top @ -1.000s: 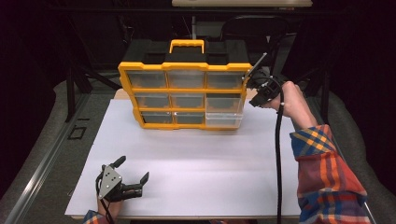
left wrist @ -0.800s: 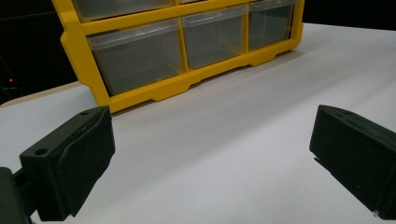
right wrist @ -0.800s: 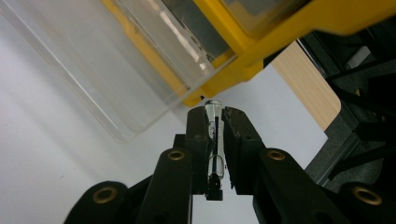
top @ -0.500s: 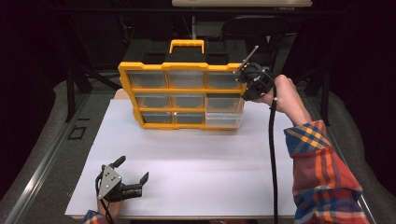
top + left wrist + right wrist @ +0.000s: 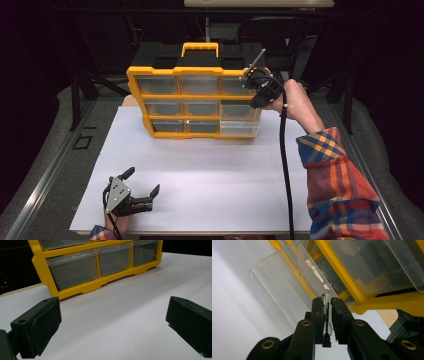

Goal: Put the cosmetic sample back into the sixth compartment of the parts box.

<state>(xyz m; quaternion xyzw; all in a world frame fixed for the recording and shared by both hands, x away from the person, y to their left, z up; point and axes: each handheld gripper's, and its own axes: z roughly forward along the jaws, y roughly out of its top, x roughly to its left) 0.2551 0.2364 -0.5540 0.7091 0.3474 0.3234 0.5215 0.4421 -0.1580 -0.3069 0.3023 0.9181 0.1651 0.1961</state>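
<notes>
Nearest the person, the left gripper [image 5: 134,192] rests low on the white table sheet [image 5: 215,170], its black jaws spread wide with nothing between them, apparently parked out of the way. Farther off stands the yellow plastic organiser with clear drawers [image 5: 192,102], its bottom right clear drawer [image 5: 239,127] pulled partly out, presumably to receive something. Up at the organiser's right side, the right gripper [image 5: 257,82] is held raised in the person's hand [image 5: 295,102]. Its jaws pinch a slim clear pen-like stick [image 5: 326,315]; what it is exactly is hard to tell. The stick sits above and just beside the open drawer, not yet inside it.
</notes>
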